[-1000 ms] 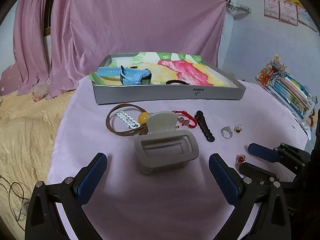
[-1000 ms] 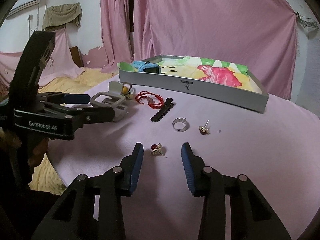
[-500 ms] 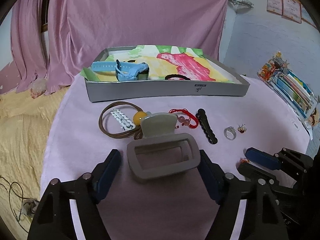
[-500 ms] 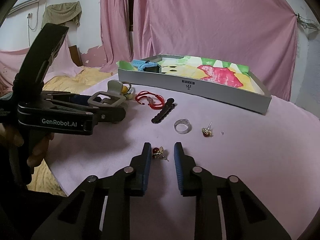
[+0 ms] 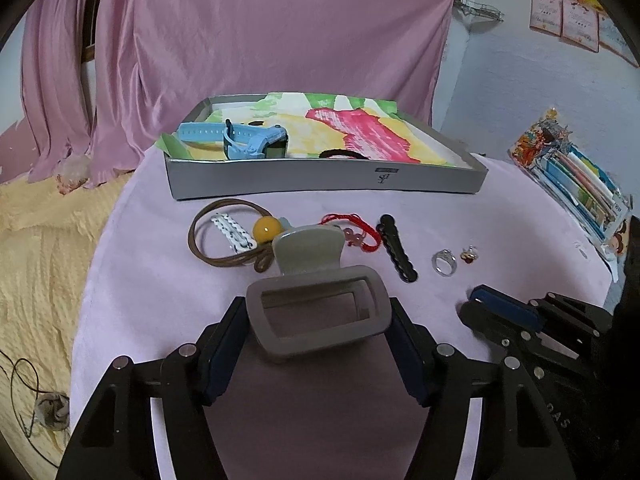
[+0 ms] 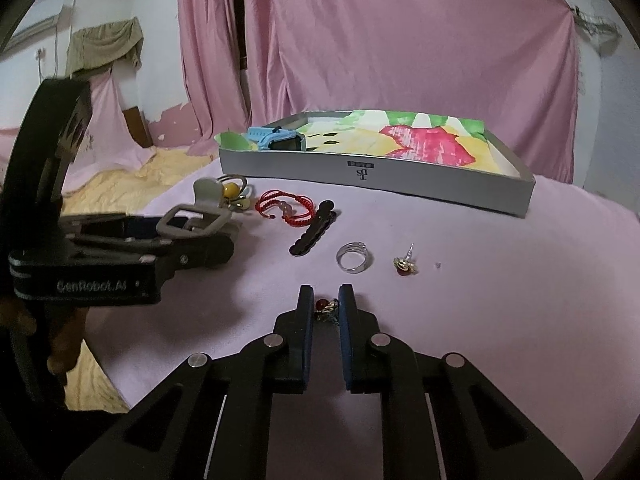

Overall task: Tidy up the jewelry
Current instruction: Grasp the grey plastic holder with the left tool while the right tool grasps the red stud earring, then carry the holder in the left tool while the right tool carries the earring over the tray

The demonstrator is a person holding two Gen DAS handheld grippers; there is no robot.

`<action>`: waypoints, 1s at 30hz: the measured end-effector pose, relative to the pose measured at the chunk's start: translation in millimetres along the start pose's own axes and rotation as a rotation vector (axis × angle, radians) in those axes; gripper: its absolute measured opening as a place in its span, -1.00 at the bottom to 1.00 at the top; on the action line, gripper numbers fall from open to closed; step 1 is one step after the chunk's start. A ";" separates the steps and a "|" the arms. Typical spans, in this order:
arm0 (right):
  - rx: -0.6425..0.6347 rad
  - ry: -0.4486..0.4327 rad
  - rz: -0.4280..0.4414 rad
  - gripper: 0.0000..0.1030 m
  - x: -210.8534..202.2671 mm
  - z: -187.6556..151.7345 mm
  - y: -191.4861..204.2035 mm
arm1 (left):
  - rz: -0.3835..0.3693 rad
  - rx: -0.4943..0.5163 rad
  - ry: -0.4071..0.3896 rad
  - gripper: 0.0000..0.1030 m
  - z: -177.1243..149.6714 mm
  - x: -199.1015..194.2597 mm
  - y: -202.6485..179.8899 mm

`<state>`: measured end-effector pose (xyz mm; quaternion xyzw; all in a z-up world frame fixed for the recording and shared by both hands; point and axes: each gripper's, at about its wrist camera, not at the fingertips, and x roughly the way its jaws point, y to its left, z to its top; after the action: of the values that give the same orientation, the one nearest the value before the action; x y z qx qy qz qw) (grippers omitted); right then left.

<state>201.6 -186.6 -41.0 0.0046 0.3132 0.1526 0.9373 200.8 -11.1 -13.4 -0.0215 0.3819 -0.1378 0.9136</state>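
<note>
A round counter (image 5: pixel 160 288) under soft lilac cloth stands before pink draped curtains (image 5: pixel 260 40), carrying a shallow grey cardboard tray (image 5: pixel 328 184) lined with bright painted paper, where a light-blue watch (image 5: pixel 256 142) lies. The left gripper (image 5: pixel 318 346) has its jaws closed against the sides of a matte grey rectangular hair claw clip (image 5: pixel 316 320). The right gripper (image 6: pixel 326 308) has its jaws narrowed around a small red-beaded gold earring (image 6: pixel 326 307), with a silver ring (image 6: pixel 353 257), its matching earring (image 6: pixel 405 266), a scalloped black clip (image 6: pixel 314 234) and a red cord bracelet (image 6: pixel 282 208) loose beyond.
</note>
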 end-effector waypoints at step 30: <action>0.048 -0.100 -0.019 -0.79 31.4 114.6 -80.7 | -0.040 -0.101 -0.133 0.25 101.9 24.1 -7.2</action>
<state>315.7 -244.5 24.4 0.0318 0.2695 0.1354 0.9529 287.0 -31.2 43.0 -0.0845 0.3262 -0.1346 0.9318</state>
